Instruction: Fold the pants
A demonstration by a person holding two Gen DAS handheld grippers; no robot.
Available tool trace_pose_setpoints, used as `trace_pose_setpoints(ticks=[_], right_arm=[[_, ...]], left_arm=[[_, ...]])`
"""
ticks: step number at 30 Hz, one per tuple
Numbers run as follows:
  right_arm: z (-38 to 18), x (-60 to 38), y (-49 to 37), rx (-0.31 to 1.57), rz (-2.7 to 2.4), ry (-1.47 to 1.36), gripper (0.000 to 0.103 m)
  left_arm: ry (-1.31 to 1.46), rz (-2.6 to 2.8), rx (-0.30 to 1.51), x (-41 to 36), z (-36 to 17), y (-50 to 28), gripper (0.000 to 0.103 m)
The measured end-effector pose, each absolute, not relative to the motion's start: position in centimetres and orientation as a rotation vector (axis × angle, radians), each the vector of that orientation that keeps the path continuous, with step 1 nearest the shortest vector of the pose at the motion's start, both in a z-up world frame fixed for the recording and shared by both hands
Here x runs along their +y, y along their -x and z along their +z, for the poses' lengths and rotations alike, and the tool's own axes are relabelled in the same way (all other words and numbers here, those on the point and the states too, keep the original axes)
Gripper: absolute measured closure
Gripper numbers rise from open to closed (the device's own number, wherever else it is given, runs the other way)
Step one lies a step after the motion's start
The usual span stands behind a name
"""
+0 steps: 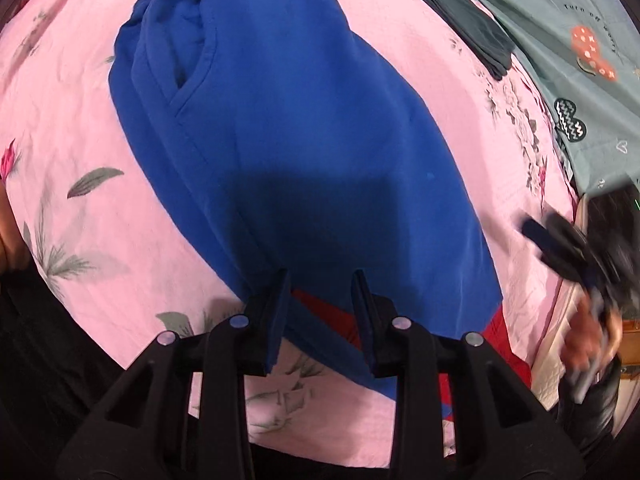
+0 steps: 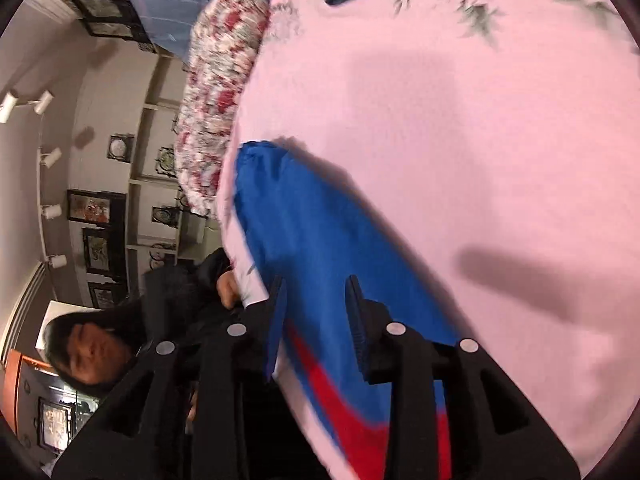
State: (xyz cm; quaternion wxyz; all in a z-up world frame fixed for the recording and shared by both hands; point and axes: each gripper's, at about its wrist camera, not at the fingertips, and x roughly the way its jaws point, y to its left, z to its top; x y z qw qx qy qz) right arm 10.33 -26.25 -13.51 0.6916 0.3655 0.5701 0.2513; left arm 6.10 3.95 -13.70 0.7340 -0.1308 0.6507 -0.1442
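Note:
Blue pants [image 1: 288, 128] with a red stripe [image 1: 328, 312] lie folded lengthwise on a pink floral bedsheet [image 1: 72, 128]. My left gripper [image 1: 322, 280] is open just above the near end of the pants, its fingers straddling the cloth without holding it. My right gripper [image 2: 316, 284] is open and empty over the pants [image 2: 320, 248], tilted sideways; the red stripe [image 2: 348, 412] shows below it. In the left wrist view the right gripper [image 1: 560, 240] appears blurred at the right bed edge.
A folded dark grey garment [image 1: 460, 12] and a grey-green patterned quilt [image 1: 568, 60] lie at the far right of the bed. A floral pillow [image 2: 224, 92] sits at the bed's end. The person [image 2: 92, 344] stands at the bed edge.

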Motion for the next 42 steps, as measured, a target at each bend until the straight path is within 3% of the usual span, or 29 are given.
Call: trace_pose_setpoints(ticks=[7, 13, 15, 17, 19, 23, 31, 40, 42], right_arm=[[-19.3, -25.6, -13.1, 1.391, 0.678, -0.936, 0.069], [-18.0, -25.7, -13.3, 1.255, 0.906, -1.194, 0.067], [-17.0, -25.7, -12.7, 1.235, 0.925, -1.18, 0.052], [-17.0, -24.3, -12.4, 1.31, 0.892, -1.048, 0.047], [-17.3, -23.8, -12.0, 1.338, 0.843, -0.931, 0.047], [-19.4, -24.0, -12.5, 1.38, 0.786, -1.043, 0.047], [-21.2, -26.5, -14.1, 1.172, 0.686, -1.404, 0.047], [-19.6, -26.2, -13.3, 1.303, 0.668, -1.059, 0.047], [-19.8, -25.5, -13.8, 1.302, 0.692, -1.069, 0.051]], left_arm=[[0.2, -0.3, 1.412, 3.0, -13.7, -5.7, 0.071], [0.202, -0.304, 1.41, 2.6, -13.8, -5.9, 0.071], [0.208, -0.306, 1.409, 2.6, -13.8, -6.0, 0.071], [0.213, -0.305, 1.406, 2.8, -13.9, -5.9, 0.071], [0.214, -0.3, 1.405, 2.7, -14.0, -6.1, 0.071], [0.194, -0.289, 1.407, 2.0, -14.1, -6.4, 0.07], [0.189, -0.286, 1.405, 1.7, -14.2, -6.8, 0.07], [0.244, -0.299, 1.406, 2.8, -14.2, -6.4, 0.07], [0.234, -0.298, 1.411, 2.8, -14.3, -6.4, 0.07]])
